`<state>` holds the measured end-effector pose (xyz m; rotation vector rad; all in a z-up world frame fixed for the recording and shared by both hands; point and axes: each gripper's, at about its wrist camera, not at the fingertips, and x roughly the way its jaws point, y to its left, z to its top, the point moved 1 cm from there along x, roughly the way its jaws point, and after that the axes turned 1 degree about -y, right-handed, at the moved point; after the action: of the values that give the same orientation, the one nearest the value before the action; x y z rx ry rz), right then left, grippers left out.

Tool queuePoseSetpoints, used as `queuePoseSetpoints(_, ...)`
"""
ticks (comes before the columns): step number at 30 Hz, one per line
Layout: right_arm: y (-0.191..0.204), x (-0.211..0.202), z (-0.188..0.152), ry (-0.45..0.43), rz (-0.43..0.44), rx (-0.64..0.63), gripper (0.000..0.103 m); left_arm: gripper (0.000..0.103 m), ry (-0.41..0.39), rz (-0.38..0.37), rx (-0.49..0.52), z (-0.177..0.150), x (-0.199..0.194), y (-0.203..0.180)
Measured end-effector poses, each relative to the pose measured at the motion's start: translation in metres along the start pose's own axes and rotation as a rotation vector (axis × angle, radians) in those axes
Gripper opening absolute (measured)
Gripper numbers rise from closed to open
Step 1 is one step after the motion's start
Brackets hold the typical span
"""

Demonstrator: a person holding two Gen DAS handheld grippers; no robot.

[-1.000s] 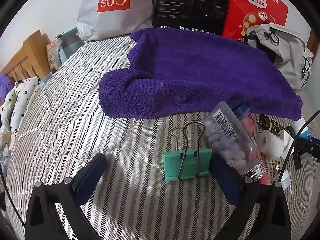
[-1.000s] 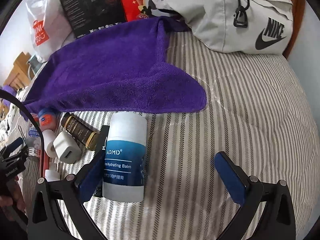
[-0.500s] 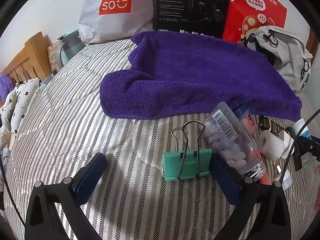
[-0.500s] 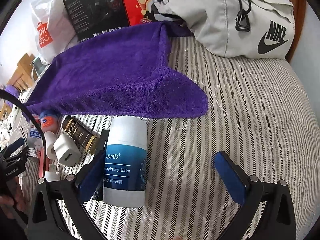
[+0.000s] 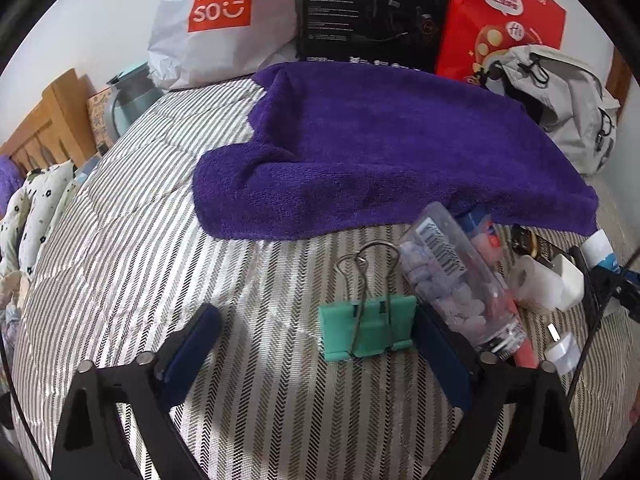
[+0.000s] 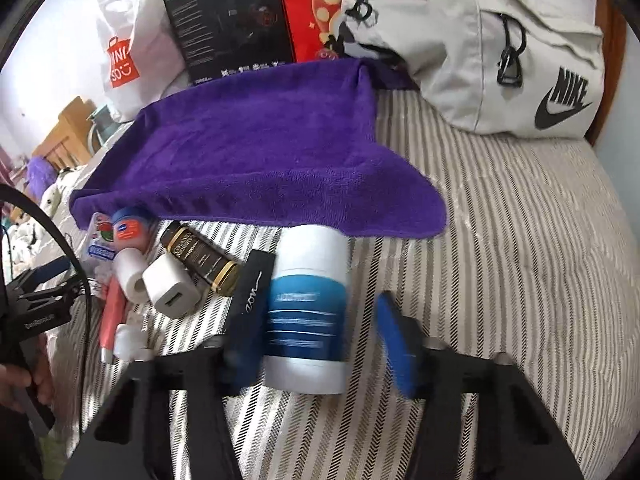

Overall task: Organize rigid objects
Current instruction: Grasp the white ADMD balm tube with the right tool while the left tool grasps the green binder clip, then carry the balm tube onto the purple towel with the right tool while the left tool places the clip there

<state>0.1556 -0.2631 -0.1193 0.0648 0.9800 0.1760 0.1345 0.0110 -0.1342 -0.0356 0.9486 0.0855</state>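
Note:
On the striped bed, a green binder clip (image 5: 368, 330) lies between the fingers of my open left gripper (image 5: 316, 320), close to the right finger. A clear bottle of pale tablets (image 5: 452, 280) lies just right of it. A white and blue balm bottle (image 6: 310, 304) lies between the jaws of my right gripper (image 6: 316, 340). The jaws are blurred and narrowed around the bottle, with a gap still showing on the right side. Left of the bottle lie a black card (image 6: 252, 292), a brown bottle (image 6: 200, 258), a white charger plug (image 6: 170, 290), a small jar (image 6: 128, 230) and a red tube (image 6: 112, 312).
A purple towel (image 5: 400, 160) is spread behind the objects. A grey backpack (image 6: 500, 60) sits at the back right. A white shopping bag (image 5: 224, 20), a black box (image 5: 372, 12) and a red box (image 5: 504, 20) stand along the wall. A wooden headboard (image 5: 44, 120) is at the left.
The right gripper's jaws have narrowed around the balm bottle, and the gripper has moved forward over it. The left gripper has hardly moved.

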Motion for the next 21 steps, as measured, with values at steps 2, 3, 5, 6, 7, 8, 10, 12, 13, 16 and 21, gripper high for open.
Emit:
queuePoseSetpoints(2,0.001,0.0,0.002,0.004,-0.019,-0.014,0.036,0.077,0.0,-0.021,0.029,0.001,-0.003,-0.005)
queuePoseSetpoints(3,0.003,0.001,0.004,0.009,-0.026,-0.029,0.036,0.068,0.0,-0.03,0.043,0.001,-0.004,-0.007)
queuePoseSetpoints(5,0.006,0.001,0.005,0.011,-0.041,-0.039,0.036,0.062,0.003,-0.039,0.063,0.002,-0.005,-0.011)
queuePoseSetpoints(6,0.009,0.003,0.005,0.01,-0.062,-0.058,0.036,0.055,0.001,-0.044,0.07,0.002,-0.006,-0.013)
queuePoseSetpoints(7,0.015,0.004,0.005,0.009,-0.093,-0.089,0.036,0.048,-0.003,-0.054,0.082,0.003,-0.006,-0.015)
queuePoseSetpoints(8,0.019,0.004,0.004,0.0,-0.116,-0.109,0.036,0.045,-0.006,-0.057,0.09,0.003,-0.007,-0.016)
queuePoseSetpoints(10,0.019,0.004,0.004,-0.003,-0.12,-0.089,0.036,0.043,-0.002,-0.061,0.089,0.003,-0.007,-0.017)
queuePoseSetpoints(12,0.014,0.003,0.005,-0.003,-0.102,-0.059,0.036,0.043,0.005,-0.075,0.081,0.004,-0.007,-0.014)
queuePoseSetpoints(13,0.013,0.003,0.005,0.0,-0.1,-0.062,0.036,0.043,0.008,-0.083,0.08,0.004,-0.007,-0.013)
queuePoseSetpoints(16,0.014,0.002,0.007,0.014,-0.096,-0.061,0.036,0.043,0.028,-0.104,0.09,0.005,-0.008,-0.008)
queuePoseSetpoints(21,0.009,-0.004,0.002,0.027,-0.063,-0.017,0.036,0.043,0.056,-0.138,0.032,0.004,-0.011,0.008)
